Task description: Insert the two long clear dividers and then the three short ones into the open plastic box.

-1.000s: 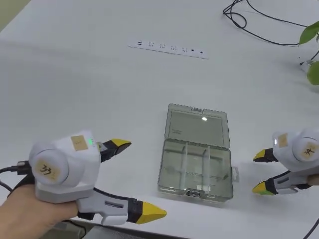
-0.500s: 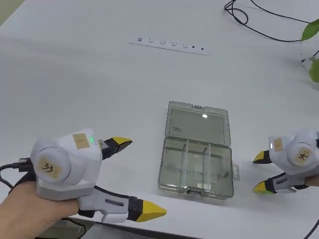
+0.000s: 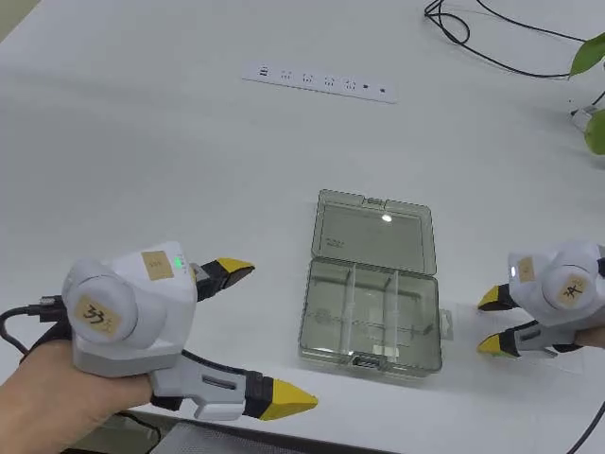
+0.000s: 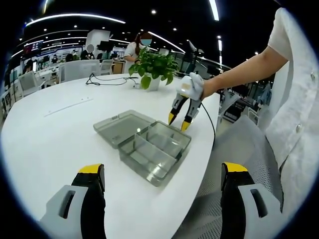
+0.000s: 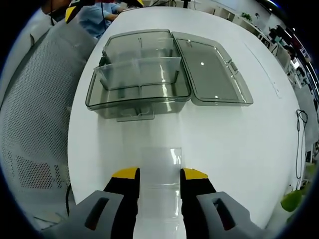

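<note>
The open clear grey plastic box (image 3: pixel 371 322) (image 4: pixel 149 147) (image 5: pixel 137 82) lies on the white table, its lid (image 3: pixel 374 234) folded flat at the back. Clear dividers stand inside it. A short clear divider (image 5: pixel 160 172) lies flat on the table to the right of the box. My right gripper (image 3: pixel 490 322) (image 5: pixel 160 173) has its yellow-tipped jaws against the divider's two edges, shut on it. My left gripper (image 3: pixel 260 336) (image 4: pixel 162 170) hovers left of the box, open wide and holding nothing. The left gripper view looks across the box at the right gripper (image 4: pixel 180 115).
A white power strip (image 3: pixel 317 82) lies further back on the table. A black cable (image 3: pixel 473 43) and plant leaves (image 3: pixel 591 66) sit at the back right. The table's near edge runs just below the box, with a mesh chair (image 5: pixel 35 109) beside it.
The right gripper's jaws have narrowed onto the flat clear divider. The left gripper has sunk slightly and stays open. The box has not moved.
</note>
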